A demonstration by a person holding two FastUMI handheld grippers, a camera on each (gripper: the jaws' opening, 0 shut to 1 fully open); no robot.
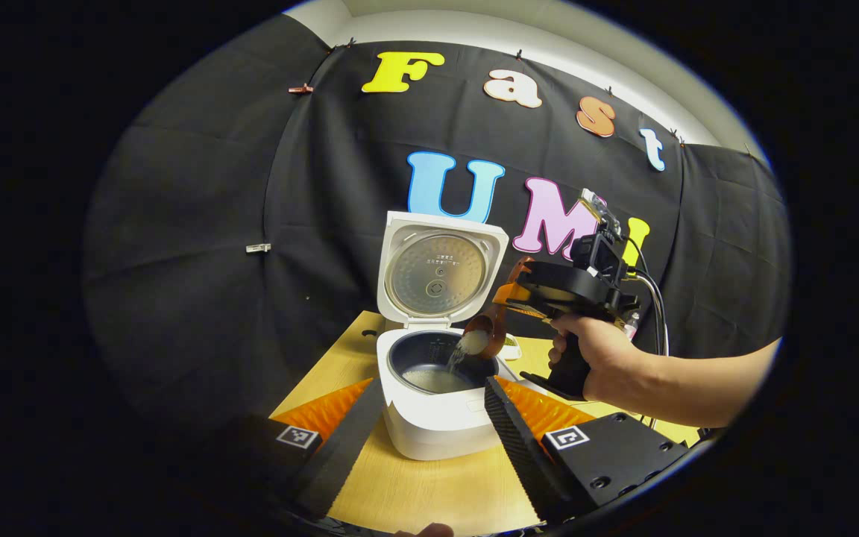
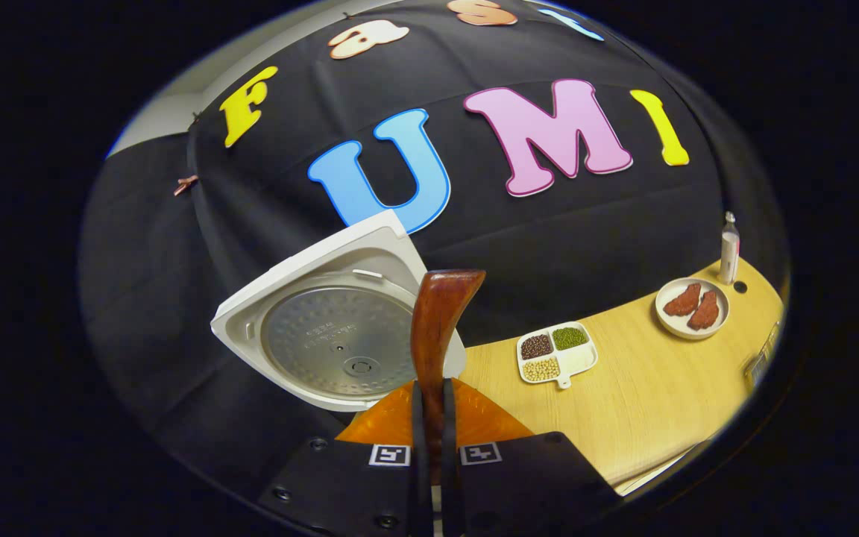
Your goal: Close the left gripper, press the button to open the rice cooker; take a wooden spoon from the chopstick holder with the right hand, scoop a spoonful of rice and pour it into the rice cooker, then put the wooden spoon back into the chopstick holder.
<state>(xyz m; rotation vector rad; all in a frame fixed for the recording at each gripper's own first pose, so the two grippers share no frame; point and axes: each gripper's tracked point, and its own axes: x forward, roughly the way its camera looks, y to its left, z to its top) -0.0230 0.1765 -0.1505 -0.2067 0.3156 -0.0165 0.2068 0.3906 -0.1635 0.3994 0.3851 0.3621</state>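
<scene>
Wooden spoon [image 1: 491,328], clamped in right tongs [image 2: 433,418], tipping rice [image 1: 467,344] into rice cooker [image 1: 437,388], frame centre; left tongs [image 1: 429,425] wide. Keep bowl over pot.

Left gripper [image 1: 433,418]: black body, square black-and-white markers, screws. Right gripper [image 1: 508,298]: black pistol-grip housing, small board on top, cables trailing behind. Hand [image 1: 601,350], forearm bare, no sleeve.

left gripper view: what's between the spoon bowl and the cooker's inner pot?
A thin stream of rice falling from the wooden spoon into the rice cooker pot; left gripper view.
</scene>
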